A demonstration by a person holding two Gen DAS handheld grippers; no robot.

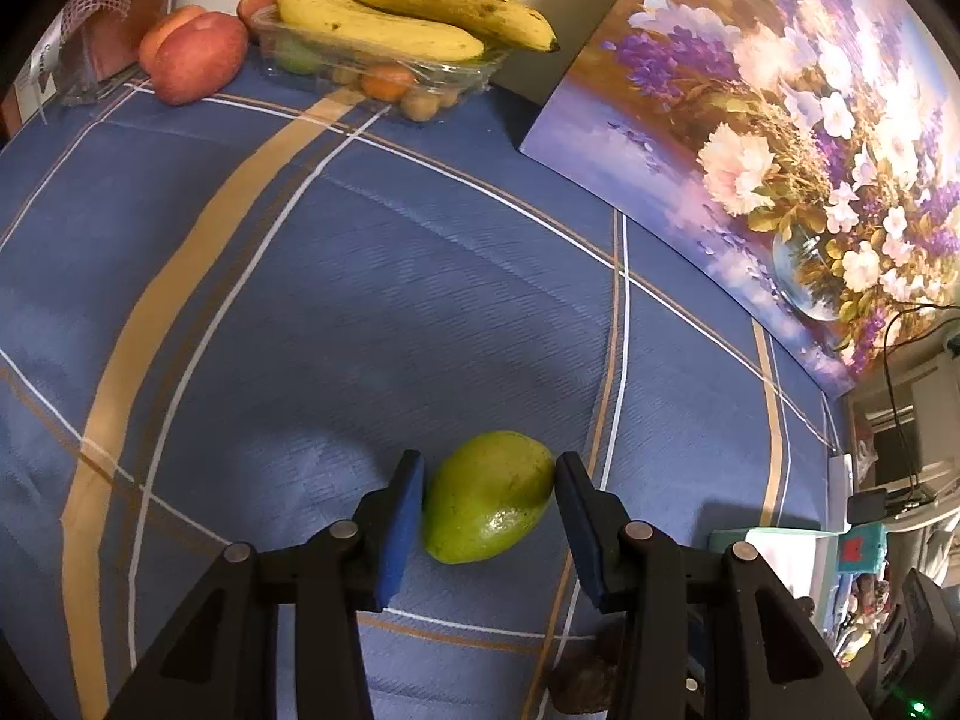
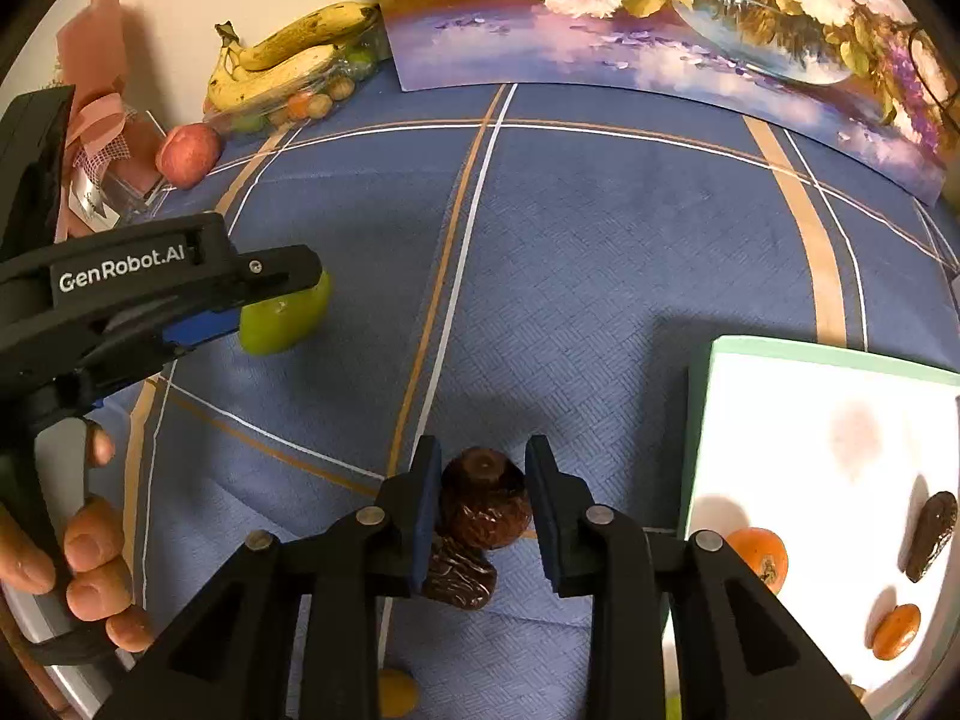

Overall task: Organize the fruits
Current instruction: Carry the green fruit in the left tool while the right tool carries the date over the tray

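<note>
A green mango (image 1: 489, 495) lies on the blue checked cloth between the blue pads of my left gripper (image 1: 489, 525). The jaws stand around it with small gaps, so the gripper is open. The mango also shows in the right wrist view (image 2: 288, 318), partly hidden by the left gripper (image 2: 240, 306). My right gripper (image 2: 483, 510) is open around a dark brown date (image 2: 486, 504); a second date (image 2: 459, 579) lies just below it. A white tray (image 2: 780, 396) at the right holds two small orange fruits (image 2: 759, 555) and a date (image 2: 930, 534).
A clear plastic tray (image 1: 384, 69) with bananas (image 1: 408, 6) and small fruits stands at the back by the wall, a red apple (image 1: 192, 57) beside it. A flower painting (image 1: 780, 138) leans along the right. A yellow fruit (image 2: 396, 693) lies under my right gripper.
</note>
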